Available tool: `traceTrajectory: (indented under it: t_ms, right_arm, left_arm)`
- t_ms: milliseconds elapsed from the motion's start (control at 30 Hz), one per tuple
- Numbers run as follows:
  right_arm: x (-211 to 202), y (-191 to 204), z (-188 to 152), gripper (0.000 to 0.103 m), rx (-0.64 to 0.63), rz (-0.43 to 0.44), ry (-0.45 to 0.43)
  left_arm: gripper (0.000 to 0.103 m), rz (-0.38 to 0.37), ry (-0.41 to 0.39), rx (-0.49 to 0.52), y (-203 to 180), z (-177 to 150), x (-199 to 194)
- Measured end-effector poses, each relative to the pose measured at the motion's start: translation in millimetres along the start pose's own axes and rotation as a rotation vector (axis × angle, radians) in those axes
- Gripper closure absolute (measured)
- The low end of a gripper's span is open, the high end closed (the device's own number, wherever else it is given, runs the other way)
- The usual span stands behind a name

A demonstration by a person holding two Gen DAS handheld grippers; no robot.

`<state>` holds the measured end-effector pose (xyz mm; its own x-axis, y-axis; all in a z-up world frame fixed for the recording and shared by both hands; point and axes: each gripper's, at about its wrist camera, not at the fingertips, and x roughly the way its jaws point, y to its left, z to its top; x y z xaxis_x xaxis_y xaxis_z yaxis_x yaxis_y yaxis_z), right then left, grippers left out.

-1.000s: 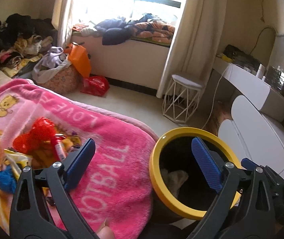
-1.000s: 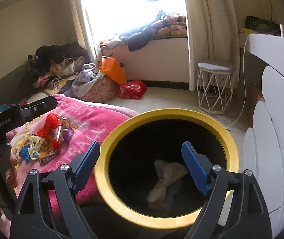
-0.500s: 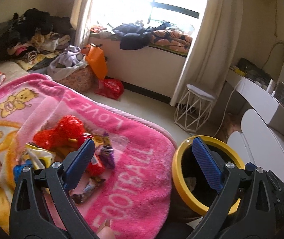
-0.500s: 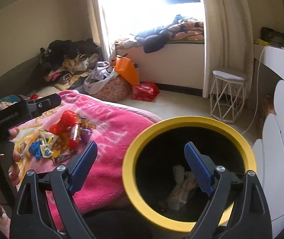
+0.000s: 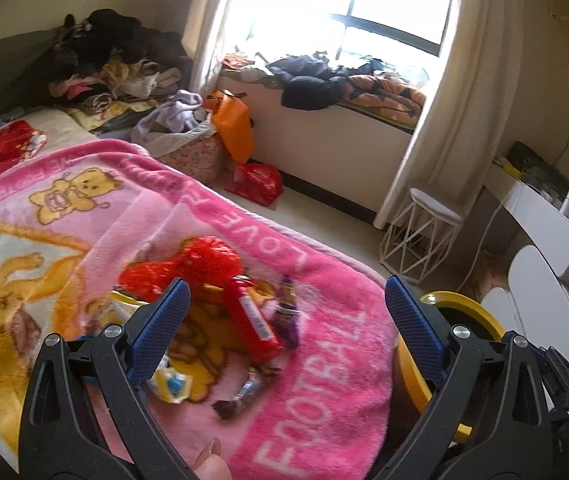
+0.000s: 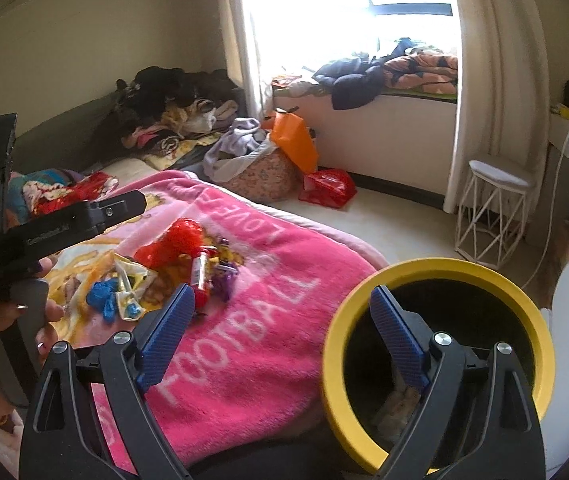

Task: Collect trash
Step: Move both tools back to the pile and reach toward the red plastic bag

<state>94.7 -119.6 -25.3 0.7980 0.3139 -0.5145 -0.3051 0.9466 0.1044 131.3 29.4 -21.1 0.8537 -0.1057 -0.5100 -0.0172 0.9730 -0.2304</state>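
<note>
On the pink fleece blanket (image 5: 324,360), at about 11 o'clock from the yellow-rimmed bin (image 6: 436,276), lies the trash pile (image 6: 180,264): a crumpled red plastic bag (image 5: 188,260), a red tube-shaped wrapper (image 5: 252,320), a purple candy wrapper (image 5: 288,312), a dark bar wrapper (image 5: 240,392), a blue crumple (image 6: 102,296) and a yellow-white packet (image 5: 168,380), all loose and touching or overlapping.

Both tools are empty. The left gripper (image 5: 284,328) stands wide, its jaws framing the red tube; the right gripper (image 6: 280,340) stands wide too, its jaws straddling the bin's near rim and blanket edge.

Risks, as I judge them: closing on overlapped wrappers could lift two and shed one onto the floor; the pads could pinch plush fleece and drag the blanket; slick foil may slip out during the carry toward 4 o'clock; the light bin could tip if a jaw knocks its rim.
</note>
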Motion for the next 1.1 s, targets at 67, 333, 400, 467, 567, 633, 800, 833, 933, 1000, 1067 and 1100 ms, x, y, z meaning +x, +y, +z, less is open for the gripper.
traceTrajectory:
  t_ms: [67, 333, 400, 467, 567, 633, 800, 833, 933, 1000, 1067, 1100]
  right_arm:
    - [6.0, 6.2, 1.8, 0.016, -0.009, 0.012, 0.006]
    - [29.8, 32.9, 8.3, 0.016, -0.062, 0.076, 0.034]
    - [38.2, 40.3, 9.4, 0.017, -0.072, 0.099, 0.047]
    - [45.0, 45.9, 10.6, 0.017, -0.08, 0.113, 0.058]
    - [58.9, 55.0, 12.6, 0.022, -0.09, 0.135, 0.081]
    - [68.0, 59.2, 12.5, 0.024, -0.096, 0.143, 0.098]
    - [92.3, 70.0, 10.0, 0.034, -0.103, 0.166, 0.147]
    - [95.9, 71.0, 9.9, 0.035, -0.102, 0.17, 0.155]
    - [108.6, 77.1, 10.1, 0.037, -0.105, 0.179, 0.177]
    - [115.0, 80.1, 10.1, 0.038, -0.11, 0.181, 0.186]
    - [121.0, 81.6, 9.6, 0.038, -0.111, 0.185, 0.195]
    - [124.2, 82.8, 9.3, 0.039, -0.112, 0.185, 0.198]
  left_arm:
    - [0.013, 0.01, -0.003, -0.009, 10.0, 2.3, -0.3]
    - [0.013, 0.065, 0.009, -0.041, 48.9, 9.0, 1.7]
    - [0.013, 0.078, 0.02, -0.047, 56.5, 10.8, 5.2]
    - [0.013, 0.09, 0.037, -0.051, 67.1, 13.9, 10.3]
    - [0.013, 0.1, 0.055, -0.042, 77.8, 18.2, 16.9]
    - [0.013, 0.103, 0.07, -0.039, 84.3, 20.6, 22.5]
    - [0.015, 0.103, 0.115, -0.039, 97.8, 22.5, 39.3]
    - [0.017, 0.105, 0.128, -0.042, 101.0, 22.3, 44.3]
    - [0.02, 0.112, 0.166, -0.028, 105.4, 21.1, 59.3]
    - [0.022, 0.108, 0.189, -0.022, 107.2, 20.0, 68.7]
    - [0.024, 0.109, 0.218, -0.001, 106.8, 18.7, 80.1]
    - [0.027, 0.111, 0.232, 0.008, 106.7, 18.1, 84.7]
